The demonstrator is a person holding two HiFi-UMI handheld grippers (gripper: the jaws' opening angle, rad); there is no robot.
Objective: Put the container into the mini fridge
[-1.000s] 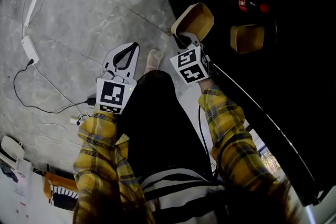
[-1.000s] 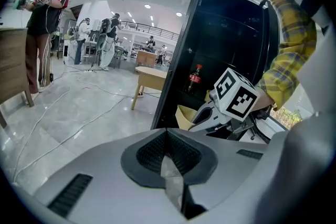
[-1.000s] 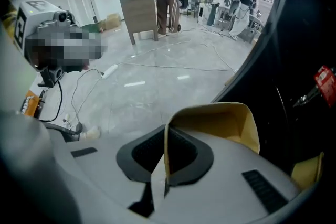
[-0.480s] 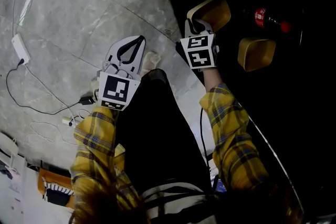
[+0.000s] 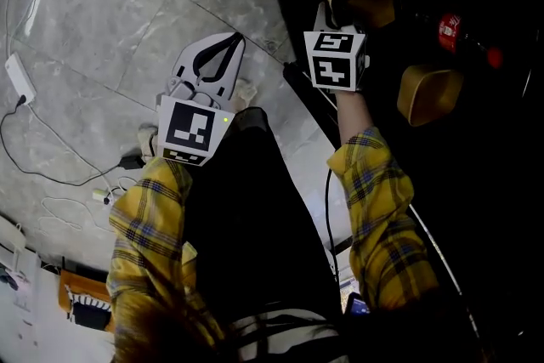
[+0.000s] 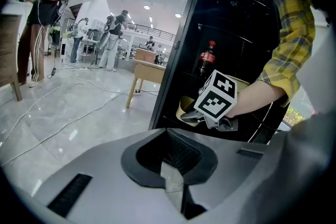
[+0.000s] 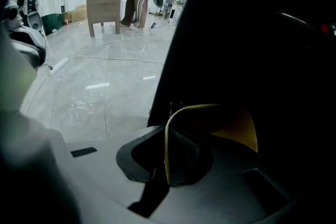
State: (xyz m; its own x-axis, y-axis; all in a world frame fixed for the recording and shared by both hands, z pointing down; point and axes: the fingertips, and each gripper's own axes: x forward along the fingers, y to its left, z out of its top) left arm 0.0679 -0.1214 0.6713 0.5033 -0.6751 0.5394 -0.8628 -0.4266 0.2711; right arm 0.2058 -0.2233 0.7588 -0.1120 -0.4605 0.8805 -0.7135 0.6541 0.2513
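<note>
The tan container [image 5: 361,6] hangs at the open front of the black mini fridge [image 5: 484,208], with my right gripper [image 5: 330,13] shut on its near rim. The right gripper view shows that thin rim [image 7: 167,155] pinched between the jaws of the right gripper [image 7: 165,170], with the bowl [image 7: 228,123] reaching into the dark fridge [image 7: 252,34]. My left gripper [image 5: 223,55] hangs over the floor beside the fridge, shut and holding nothing. The left gripper [image 6: 173,181] looks at the container [image 6: 188,107] and the fridge [image 6: 231,18].
Inside the fridge stand a cola bottle [image 5: 459,33] and a second tan container [image 5: 429,93]. A white power strip [image 5: 19,76] and thin cables lie on the grey floor at the left. A wooden table [image 6: 144,73], a wooden cabinet [image 7: 105,2] and people stand farther off.
My right gripper has carried the container forward, from the fridge's outer corner into its opening. The left gripper has stayed roughly where it was.
</note>
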